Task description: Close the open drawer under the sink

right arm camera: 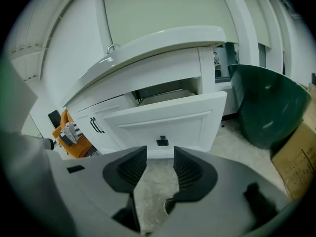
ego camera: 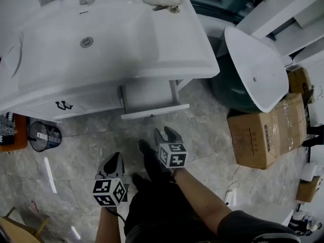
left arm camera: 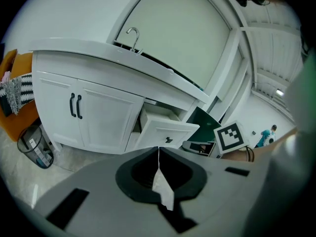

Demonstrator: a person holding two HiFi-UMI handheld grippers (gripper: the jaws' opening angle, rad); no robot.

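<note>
Pale stone floor under white vanity, sink on top. Far left: wastebasket, out of my way. Left gripper hangs by my legs, tongs pressed together, nothing gripped that I can make out; parked as spare, I judge. Drawer stands pulled out under sink, right of cabinet doors, front panel facing me. Right gripper near panel, not touching, tongs spread and empty, lined up on knob, probably for flat push. Right: cardboard box, well apart.
</note>
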